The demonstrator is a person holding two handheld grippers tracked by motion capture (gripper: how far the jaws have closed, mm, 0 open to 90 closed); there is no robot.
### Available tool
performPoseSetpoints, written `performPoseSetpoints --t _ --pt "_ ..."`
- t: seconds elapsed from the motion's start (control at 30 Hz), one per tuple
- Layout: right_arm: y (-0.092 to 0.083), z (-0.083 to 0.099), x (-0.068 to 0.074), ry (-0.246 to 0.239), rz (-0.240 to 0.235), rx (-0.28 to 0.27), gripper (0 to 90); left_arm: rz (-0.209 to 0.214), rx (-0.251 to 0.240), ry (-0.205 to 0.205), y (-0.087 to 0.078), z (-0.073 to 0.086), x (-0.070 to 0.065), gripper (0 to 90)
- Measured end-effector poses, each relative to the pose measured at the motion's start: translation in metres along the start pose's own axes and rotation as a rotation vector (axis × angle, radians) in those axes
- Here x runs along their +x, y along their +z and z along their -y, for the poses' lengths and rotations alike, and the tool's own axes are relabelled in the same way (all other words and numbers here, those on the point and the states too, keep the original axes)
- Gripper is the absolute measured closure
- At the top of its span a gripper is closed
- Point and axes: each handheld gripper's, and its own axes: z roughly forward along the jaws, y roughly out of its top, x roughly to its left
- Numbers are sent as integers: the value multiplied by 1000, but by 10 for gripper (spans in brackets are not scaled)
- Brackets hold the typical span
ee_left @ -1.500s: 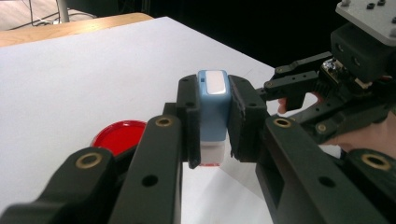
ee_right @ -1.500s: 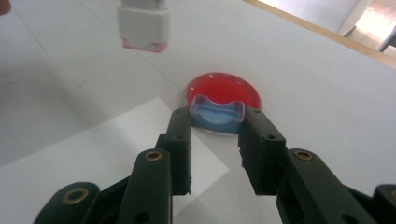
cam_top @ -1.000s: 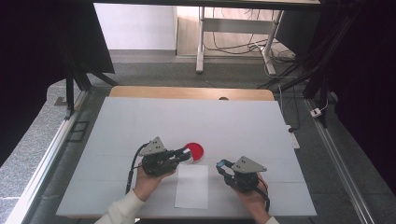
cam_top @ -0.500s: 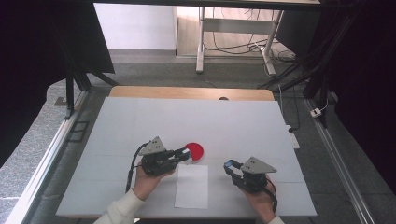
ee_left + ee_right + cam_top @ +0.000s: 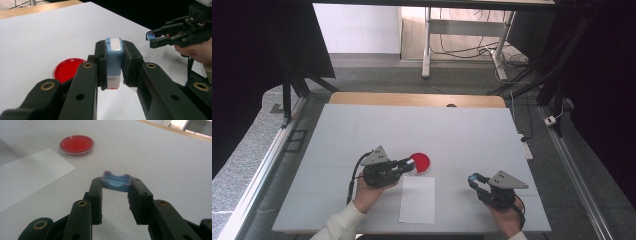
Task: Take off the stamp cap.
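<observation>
1. My left gripper [image 5: 113,75] clamps a blue stamp [image 5: 114,56] upright between its jaws, the white base pointing down.
2. The stamp hangs above the near edge of the white paper sheet [image 5: 417,199], just beside the red ink pad [image 5: 420,161].
3. My right gripper [image 5: 116,192] pinches the stamp's blue cap [image 5: 116,181] at its jaw tips, over the white table [image 5: 462,130], right of the sheet.

A blue-and-white stamp [image 5: 113,62] is held upright at centre frame, red base down. Its blue cap [image 5: 116,181] is held level mid-frame, hollow side facing the camera.
</observation>
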Motion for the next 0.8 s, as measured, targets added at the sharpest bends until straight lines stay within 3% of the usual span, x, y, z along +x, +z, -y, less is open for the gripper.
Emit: performPoseSetpoints --t 0.27,0.63,0.8 --pt "-7 3 -11 7 8 -1 647 -14 1 13 -3 0 2 757" --pt "-7 3 -11 -9 5 -2 647 -20 16 33 -1 -3 6 757" --pt "-6 5 -12 -15 3 10 647 -34 37 68 3 -6 5 757"
